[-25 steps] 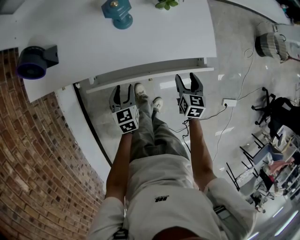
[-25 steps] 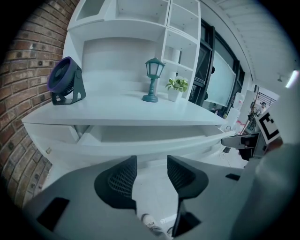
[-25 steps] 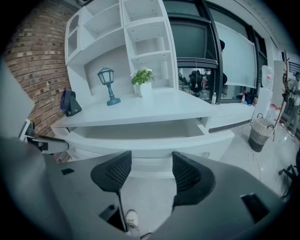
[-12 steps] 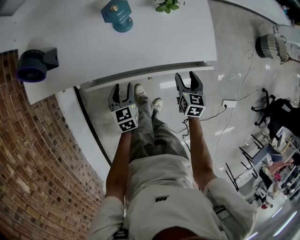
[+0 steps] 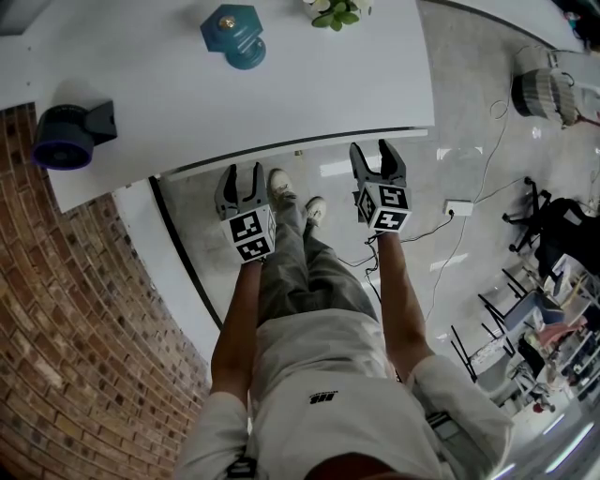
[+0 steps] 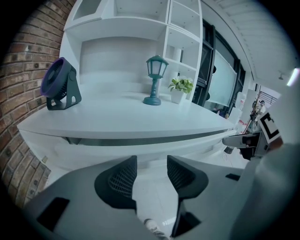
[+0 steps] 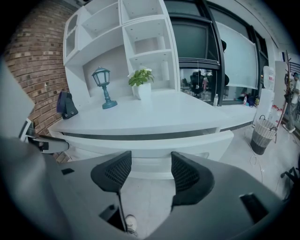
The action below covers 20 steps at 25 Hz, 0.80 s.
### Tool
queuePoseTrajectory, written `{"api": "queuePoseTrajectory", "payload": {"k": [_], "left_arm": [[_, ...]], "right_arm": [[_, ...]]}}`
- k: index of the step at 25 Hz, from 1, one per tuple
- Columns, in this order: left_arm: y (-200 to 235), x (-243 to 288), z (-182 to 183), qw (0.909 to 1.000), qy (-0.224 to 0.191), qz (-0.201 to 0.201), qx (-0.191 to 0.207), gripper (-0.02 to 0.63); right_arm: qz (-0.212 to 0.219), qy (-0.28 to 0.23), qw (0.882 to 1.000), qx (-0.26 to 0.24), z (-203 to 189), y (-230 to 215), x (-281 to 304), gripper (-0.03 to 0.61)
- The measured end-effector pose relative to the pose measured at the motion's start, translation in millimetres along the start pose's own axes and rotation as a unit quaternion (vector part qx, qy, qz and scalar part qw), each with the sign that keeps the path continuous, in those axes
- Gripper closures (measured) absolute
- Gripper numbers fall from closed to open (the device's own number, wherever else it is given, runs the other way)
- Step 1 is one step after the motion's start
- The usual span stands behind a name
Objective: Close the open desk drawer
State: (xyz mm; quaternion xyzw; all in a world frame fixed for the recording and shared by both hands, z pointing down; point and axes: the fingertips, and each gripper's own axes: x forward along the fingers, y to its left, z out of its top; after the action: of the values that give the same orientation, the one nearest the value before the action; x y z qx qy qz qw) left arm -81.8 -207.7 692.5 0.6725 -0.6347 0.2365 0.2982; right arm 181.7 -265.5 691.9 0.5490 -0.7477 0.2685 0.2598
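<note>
Facing the drawer (image 7: 150, 146), left gripper (image 5: 243, 176) and right gripper (image 5: 373, 155) gape empty.

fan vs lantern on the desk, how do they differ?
Colour: the fan is dark purple on a black stand; the lantern is teal.
Shape: the fan is squat and round; the lantern is tall and slim on a round base.
Place: the fan sits at the end by the brick wall; the lantern stands nearer the middle, beside the potted plant.
Shared: both stand upright on the white desk.

Free air before the drawer front (image 7: 154, 144)
</note>
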Motion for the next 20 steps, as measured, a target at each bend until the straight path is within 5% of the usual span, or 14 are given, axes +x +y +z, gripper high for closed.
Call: {"api": "queuePoseTrajectory", "payload": {"k": [20], "left_arm": [[5.8, 15.6, 17.1, 0.9998, -0.016, -0.006, 0.012, 0.399]], "right_arm": [[-0.002, -0.013, 1.0, 0.0, 16.8, 1.1, 16.6, 0.316]]}}
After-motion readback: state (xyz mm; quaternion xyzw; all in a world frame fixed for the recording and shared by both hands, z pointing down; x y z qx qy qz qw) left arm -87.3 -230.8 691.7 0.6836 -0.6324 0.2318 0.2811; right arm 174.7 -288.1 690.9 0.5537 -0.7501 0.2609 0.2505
